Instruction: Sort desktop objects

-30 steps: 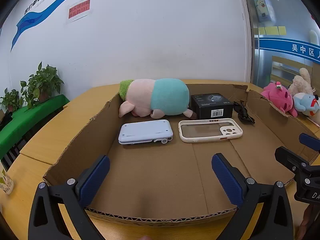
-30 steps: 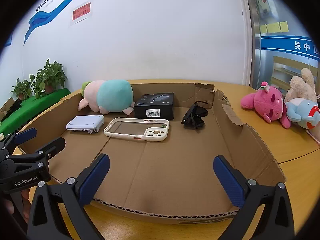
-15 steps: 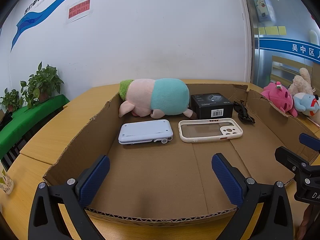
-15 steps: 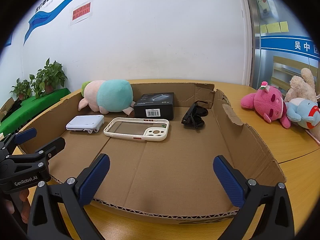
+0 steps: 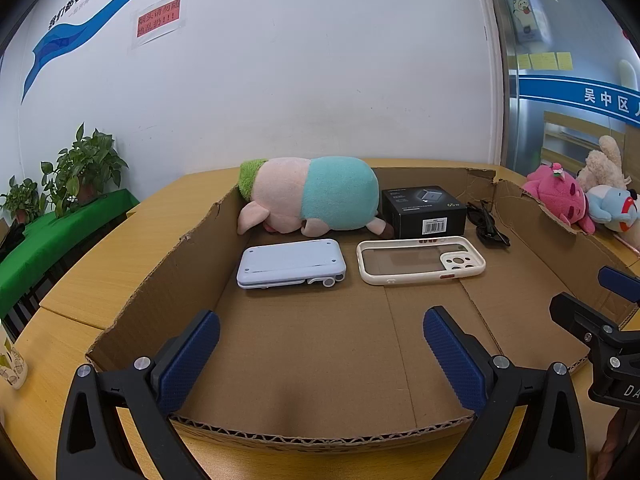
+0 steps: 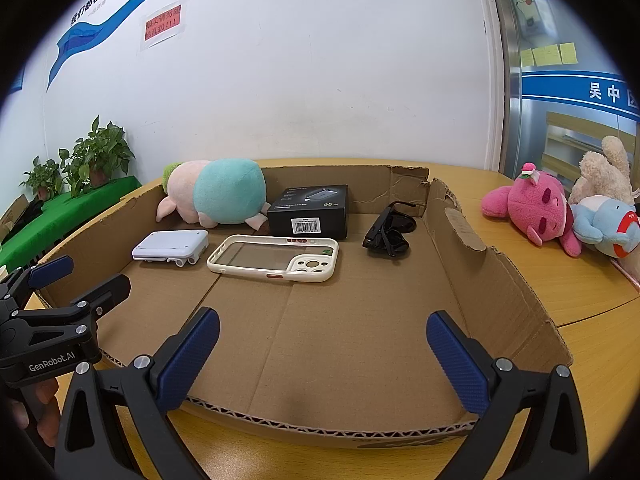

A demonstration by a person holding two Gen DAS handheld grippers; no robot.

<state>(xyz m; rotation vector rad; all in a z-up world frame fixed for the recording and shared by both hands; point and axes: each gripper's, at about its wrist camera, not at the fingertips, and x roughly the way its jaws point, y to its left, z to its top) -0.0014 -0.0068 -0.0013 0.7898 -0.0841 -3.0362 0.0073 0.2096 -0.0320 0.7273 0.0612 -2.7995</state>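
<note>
- Left wrist view: the left hand-held gripper (image 5: 320, 356) was spread wide and held nothing, at the near edge of a shallow cardboard box (image 5: 132, 312).
- The box sat on a yellow wood desk (image 5: 108, 248).
- Inside, at the far end, a pink and teal plush pig (image 5: 312, 196) lay on its side, with a black box (image 5: 424, 210) just beside it and black sunglasses (image 5: 488, 224) to the right.
- In front of them lay a small pale blue device (image 5: 290, 262) and a cream phone case (image 5: 420, 260), near each other but apart.
- A white wall (image 5: 300, 80) stood behind, with green plants (image 5: 80, 168) to the left.
- Right wrist view: the right hand-held gripper (image 6: 322, 358) was also spread wide and empty.
- A pink plush toy (image 6: 532, 208), a blue plush toy (image 6: 604, 224) and a beige plush toy (image 6: 604, 176) lay on the desk outside the box, to the right.
- A red paper sign (image 6: 162, 26) hung on the wall.
</note>
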